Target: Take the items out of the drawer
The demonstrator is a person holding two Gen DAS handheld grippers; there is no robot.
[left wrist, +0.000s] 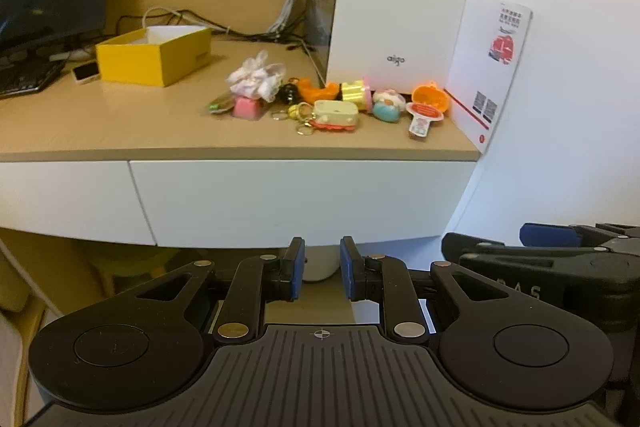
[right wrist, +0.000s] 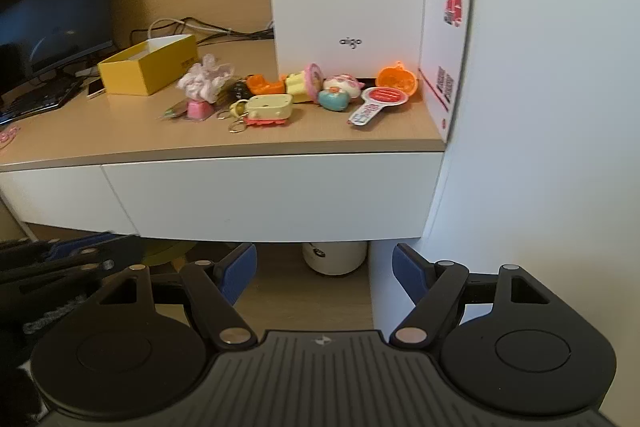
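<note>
The white drawer [left wrist: 300,199] [right wrist: 272,195] under the wooden desk top is closed, and its inside is hidden. My left gripper [left wrist: 322,267] hovers below and in front of the drawer front, open by a narrow gap with nothing between its blue pads. My right gripper [right wrist: 324,273] is wide open and empty, also below the drawer, close to the white wall. A cluster of small toys and keychains [left wrist: 336,113] [right wrist: 268,109] lies on the desk top above the drawer. An orange cup-shaped toy [right wrist: 398,79] sits at its right end.
A yellow open box [left wrist: 154,57] [right wrist: 148,67] stands at left on the desk. A white tower case [left wrist: 400,7] and a printed card [left wrist: 492,67] border the toys. Monitor, keyboard [left wrist: 24,79] and cables are at back left. A white bin [right wrist: 336,257] stands under the desk.
</note>
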